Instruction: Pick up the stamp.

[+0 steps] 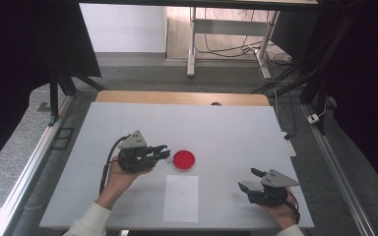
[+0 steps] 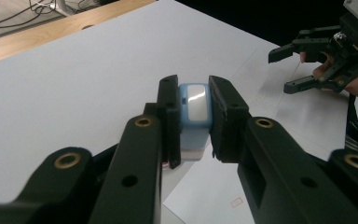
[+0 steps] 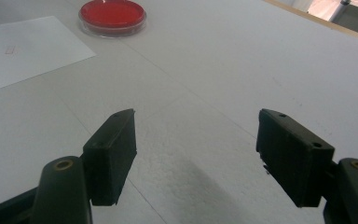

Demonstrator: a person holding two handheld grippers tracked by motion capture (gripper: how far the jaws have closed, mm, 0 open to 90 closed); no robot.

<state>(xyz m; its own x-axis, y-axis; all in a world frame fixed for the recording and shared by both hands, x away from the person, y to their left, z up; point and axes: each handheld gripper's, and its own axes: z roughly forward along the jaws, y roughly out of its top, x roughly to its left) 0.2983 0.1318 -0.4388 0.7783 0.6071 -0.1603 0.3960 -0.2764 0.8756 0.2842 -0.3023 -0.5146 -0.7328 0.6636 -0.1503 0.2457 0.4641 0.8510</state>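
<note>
My left gripper [image 2: 194,116] is clamped on a small pale-blue block [image 2: 194,109] with a glossy white face, one jaw pressed flat against each of its sides. From the high view that gripper [image 1: 163,152] sits just to the left of the red dish [image 1: 183,160], its tips almost at the dish's rim, though I cannot tell whether they touch it. The block is held off the table [image 1: 236,128], between the jaws, on the left side of the dish.

The red dish is a shallow clear round one with a red fill; in the right gripper view it [image 3: 112,15] lies far ahead and to the left of my jaws. Just on my side of the dish lies a white sheet of paper [image 1: 181,197], flat on the table, its far edge near the dish. The sheet [image 3: 23,46] carries a tiny outlined rectangle mark, too small for me to read; the same mark shows on the paper [image 2: 223,200] under my left gripper.

My right gripper [image 3: 196,154] is spread wide, nothing between its jaws, over bare table. It [image 1: 248,179] is well to the right of the dish and nearer to me, with the paper between them. Nothing lies between it and the dish except open tabletop.

I can read no brand or lettering anywhere.
</note>
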